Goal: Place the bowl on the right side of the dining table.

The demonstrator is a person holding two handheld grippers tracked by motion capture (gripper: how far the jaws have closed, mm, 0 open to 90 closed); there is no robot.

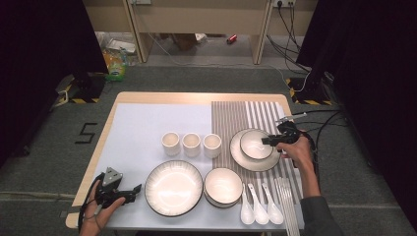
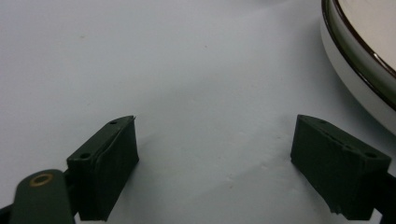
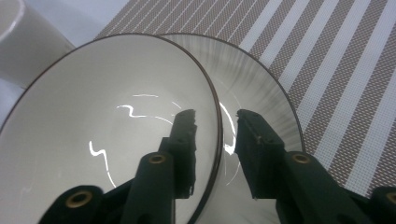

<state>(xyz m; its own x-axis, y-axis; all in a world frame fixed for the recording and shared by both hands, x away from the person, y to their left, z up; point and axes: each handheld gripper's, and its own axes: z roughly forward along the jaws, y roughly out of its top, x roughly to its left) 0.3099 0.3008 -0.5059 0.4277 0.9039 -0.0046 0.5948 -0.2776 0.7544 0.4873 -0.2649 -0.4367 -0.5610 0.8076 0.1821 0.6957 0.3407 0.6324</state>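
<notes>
In the high view the bench [image 1: 137, 132] is evenly lit from above, while the left and right edges of the frame fall into darkness. The right gripper view shows squiggly glare streaks inside the bowl [image 3: 107, 121]. The left gripper view is soft, with faint shadows at lower centre.

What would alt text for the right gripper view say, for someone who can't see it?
The right gripper straddles the rim of a white bowl, one jaw inside and one outside, with small gaps to the rim. The bowl sits on a white plate that lies on a striped mat. A white cup stands at the upper left.
</notes>
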